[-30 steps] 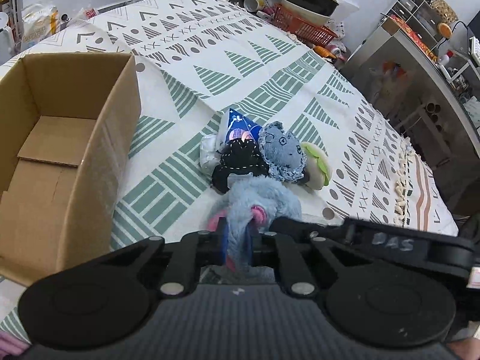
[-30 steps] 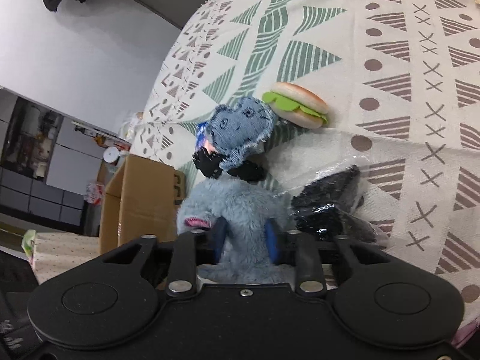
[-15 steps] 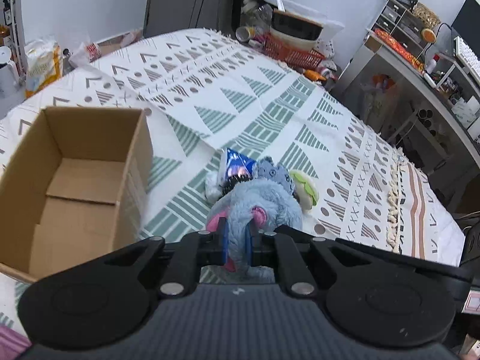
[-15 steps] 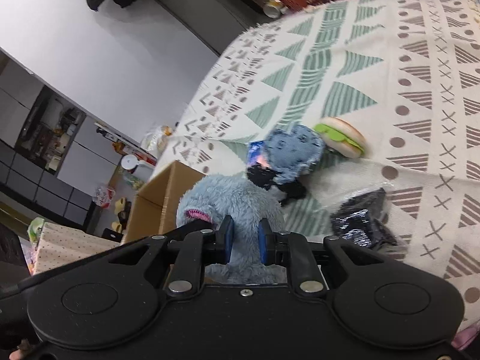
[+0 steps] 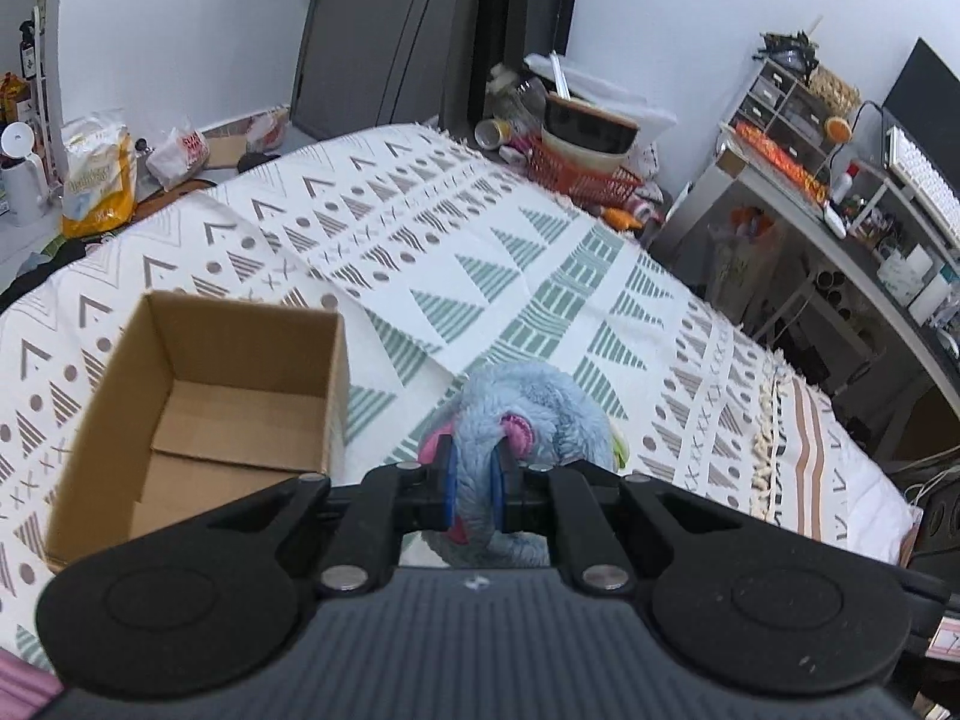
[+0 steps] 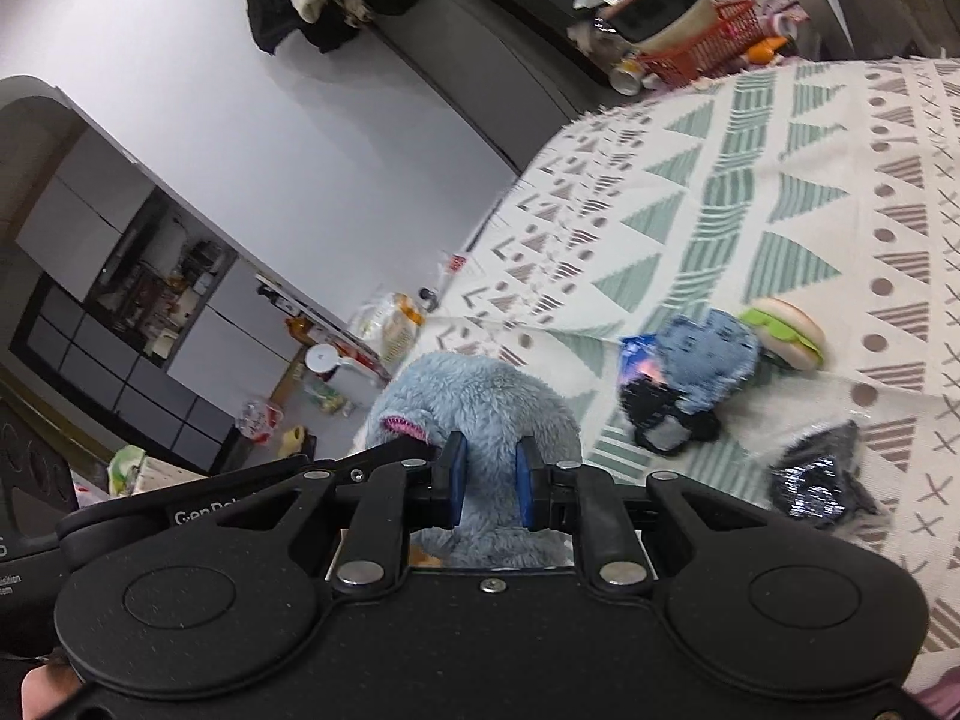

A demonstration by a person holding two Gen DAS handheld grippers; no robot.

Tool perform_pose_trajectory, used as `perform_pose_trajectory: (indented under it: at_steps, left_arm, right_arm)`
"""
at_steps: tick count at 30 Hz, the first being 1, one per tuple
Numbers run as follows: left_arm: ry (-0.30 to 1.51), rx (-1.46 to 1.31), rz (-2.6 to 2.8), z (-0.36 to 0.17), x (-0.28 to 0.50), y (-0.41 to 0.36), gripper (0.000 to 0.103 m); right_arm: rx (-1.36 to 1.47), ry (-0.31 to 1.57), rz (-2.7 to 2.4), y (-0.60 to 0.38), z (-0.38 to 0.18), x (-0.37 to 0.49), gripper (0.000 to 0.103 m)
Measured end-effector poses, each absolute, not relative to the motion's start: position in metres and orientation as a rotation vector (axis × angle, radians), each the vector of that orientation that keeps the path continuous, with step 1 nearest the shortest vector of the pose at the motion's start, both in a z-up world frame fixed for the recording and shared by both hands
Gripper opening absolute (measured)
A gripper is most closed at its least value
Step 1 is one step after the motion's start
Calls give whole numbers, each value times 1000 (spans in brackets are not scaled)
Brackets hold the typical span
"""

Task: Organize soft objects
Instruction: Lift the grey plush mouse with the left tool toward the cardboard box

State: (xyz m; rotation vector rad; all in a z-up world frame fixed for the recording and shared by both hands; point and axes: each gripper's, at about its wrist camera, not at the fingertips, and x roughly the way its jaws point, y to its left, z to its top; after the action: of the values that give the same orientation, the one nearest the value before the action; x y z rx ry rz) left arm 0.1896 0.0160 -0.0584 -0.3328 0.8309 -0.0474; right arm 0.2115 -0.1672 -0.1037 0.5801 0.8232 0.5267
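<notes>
While both tongs (image 5: 472, 483) (image 6: 487, 483) clamp it, the blue plush (image 5: 528, 402) sits pinched between them.

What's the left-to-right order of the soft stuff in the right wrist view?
blue plush toy gripped in the right gripper → blue foil packet → denim plush → burger toy → black item in clear bag, lower down.

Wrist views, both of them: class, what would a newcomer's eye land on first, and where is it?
The fluffy blue plush toy, pinched by the left tool and the right tool at once, above the patterned blanket. Next, the open cardboard box left of it, then the toy burger on the blanket.
</notes>
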Motion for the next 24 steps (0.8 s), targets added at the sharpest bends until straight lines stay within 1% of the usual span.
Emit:
perform_pose_trajectory:
  at_steps: [9, 24]
  left_arm:
    - [789, -352, -19, -45, 185, 48, 10]
    - [774, -423, 26, -59, 194, 113, 10]
  right_arm:
    - [570, 805, 567, -133, -93, 215, 17]
    - [523, 818, 618, -73, -99, 230, 17]
